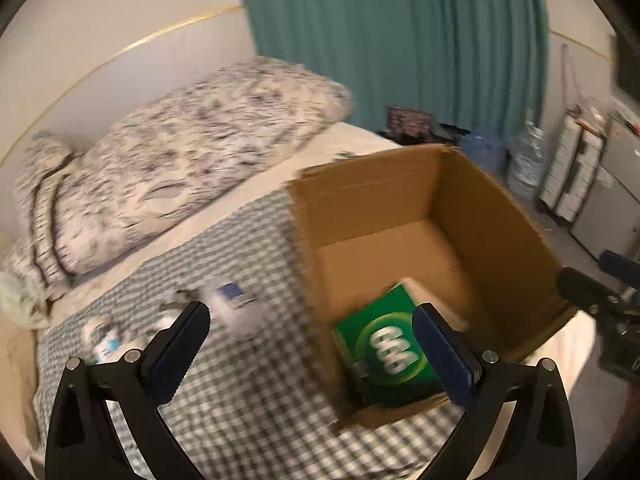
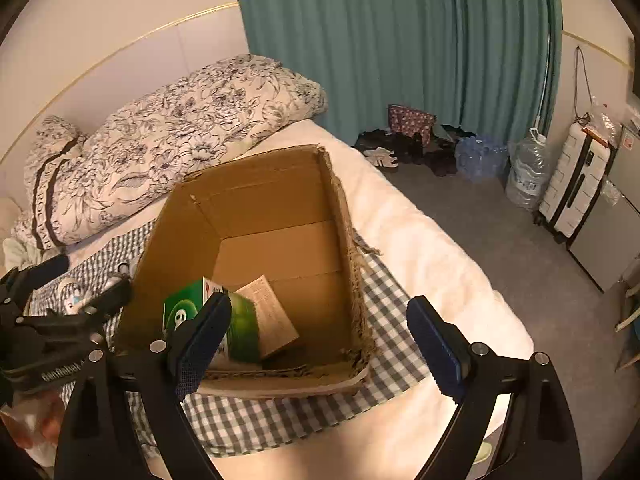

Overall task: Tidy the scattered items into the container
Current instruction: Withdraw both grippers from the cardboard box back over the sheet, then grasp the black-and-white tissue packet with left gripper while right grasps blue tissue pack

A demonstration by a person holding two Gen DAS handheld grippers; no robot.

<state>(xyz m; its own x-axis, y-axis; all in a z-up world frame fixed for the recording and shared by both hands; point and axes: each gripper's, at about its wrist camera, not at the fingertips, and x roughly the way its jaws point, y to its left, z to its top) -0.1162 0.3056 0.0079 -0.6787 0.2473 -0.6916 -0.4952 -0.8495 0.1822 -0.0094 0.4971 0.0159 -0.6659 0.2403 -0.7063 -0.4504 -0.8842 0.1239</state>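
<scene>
Cardboard box (image 2: 280, 208) sits open on a checked cloth (image 2: 256, 420) near the right edge of the bed (image 2: 420, 248). Green carton (image 2: 192, 304) already inside, at the box's near-left corner, a tan printed packet (image 2: 272, 312) leaning on it.

Left tongs (image 1: 312, 344) spread wide, nothing between the pads. Right tongs (image 2: 320, 332) also wide apart and empty, hanging over the box's near wall.

Still loose on the cloth, left of the box: a white-and-blue pack (image 1: 236, 308) just ahead of the left tongs' left finger, and a small white item with blue print (image 1: 102, 340) farther left toward the cloth's left edge. Left view is motion-blurred, so what these are and which way their long axes run I cannot tell. Both lie on the left tongs' side; the box stands between them and the right tongs, so the left hand is the nearer one for the next pick. Judged: reach down-left to the pack, then carry right over the box wall.

Surface is soft bedding, cloth may ruck under a grab. Floral duvet (image 2: 180, 132) is bunched along the bed's far edge. Teal curtain (image 2: 400, 40) behind, grey floor with a suitcase (image 2: 572, 184) and a water jug (image 2: 528, 168) to the right.
</scene>
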